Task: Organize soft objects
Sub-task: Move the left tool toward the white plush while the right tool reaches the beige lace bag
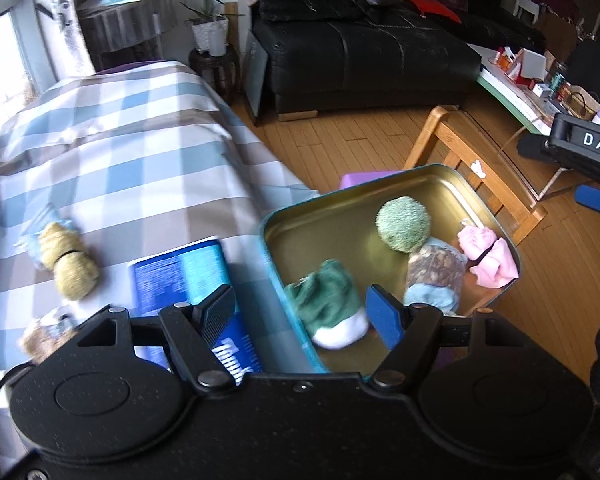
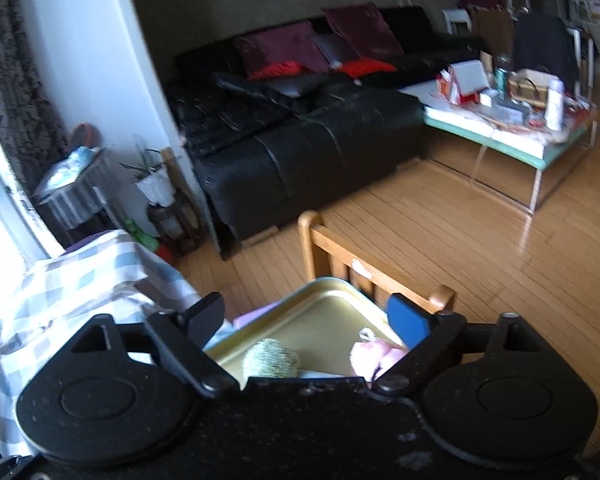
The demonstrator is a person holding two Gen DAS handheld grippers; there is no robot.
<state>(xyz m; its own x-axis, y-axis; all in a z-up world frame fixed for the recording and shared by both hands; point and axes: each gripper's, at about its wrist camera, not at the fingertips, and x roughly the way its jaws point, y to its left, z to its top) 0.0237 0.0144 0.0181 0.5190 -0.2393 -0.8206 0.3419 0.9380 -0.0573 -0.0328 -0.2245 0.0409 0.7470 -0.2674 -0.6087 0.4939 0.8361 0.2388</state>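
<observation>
Both jaws stand wide apart, left gripper [image 1: 304, 312] and right gripper [image 2: 308, 320] holding nothing. Four soft objects lie in one gold tin [image 1: 340, 216]: green ball [image 1: 403, 224], pink cloth [image 1: 488, 256], green-white roll [image 1: 332, 308], brown-blue roll [image 1: 436, 272]. One yellow roll [image 1: 70, 260] lies on the checked cloth [image 1: 140, 152].

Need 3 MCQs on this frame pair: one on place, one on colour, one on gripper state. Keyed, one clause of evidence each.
1. Where does the tan sock roll lie?
A. in the tin
B. on the checked cloth, outside the tin
C. on the floor

2. What colour is the knitted ball in the tin?
A. red
B. green
C. black

3. How does the left gripper stand?
A. open, holding nothing
B. shut on the ball
C. shut on the pink cloth

Key: 1 B, the roll rests on the checked cloth left of the tin. 2 B, the ball shows pale green in both views. 3 A, its fingers stand apart over the tin's near edge with nothing between them.
</observation>
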